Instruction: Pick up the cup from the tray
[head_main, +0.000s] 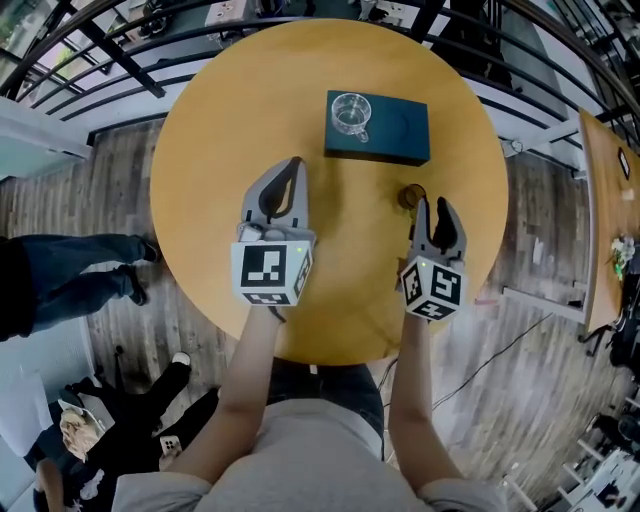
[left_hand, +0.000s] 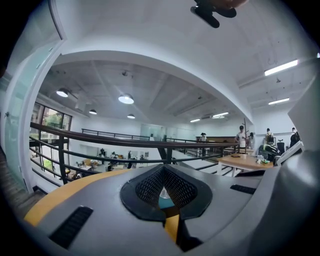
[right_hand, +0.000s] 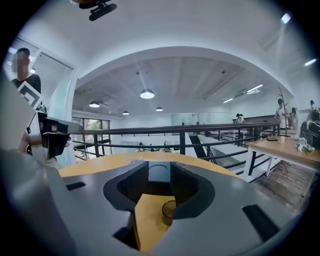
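Item: clear glass cup (head_main: 351, 113), upright on the left end of a dark teal tray (head_main: 400, 130), far side of the round wooden table (head_main: 220, 120).
Left tool (head_main: 296, 165): tips together, empty, aimed at the cup, well short.
Right tool (head_main: 433, 208): jaws apart, empty; small brown round object (head_main: 412, 195) at its tips.
Status: approach stage, likely.

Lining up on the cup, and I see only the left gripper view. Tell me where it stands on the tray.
Observer: The cup stands at the left end of the tray, handle toward the person.
Operator: Report the right gripper.
Observer: The right gripper is open and empty, short of the tray.
Operator: Name anything near it.
Observer: A small brown container stands on the table just ahead of its tips.
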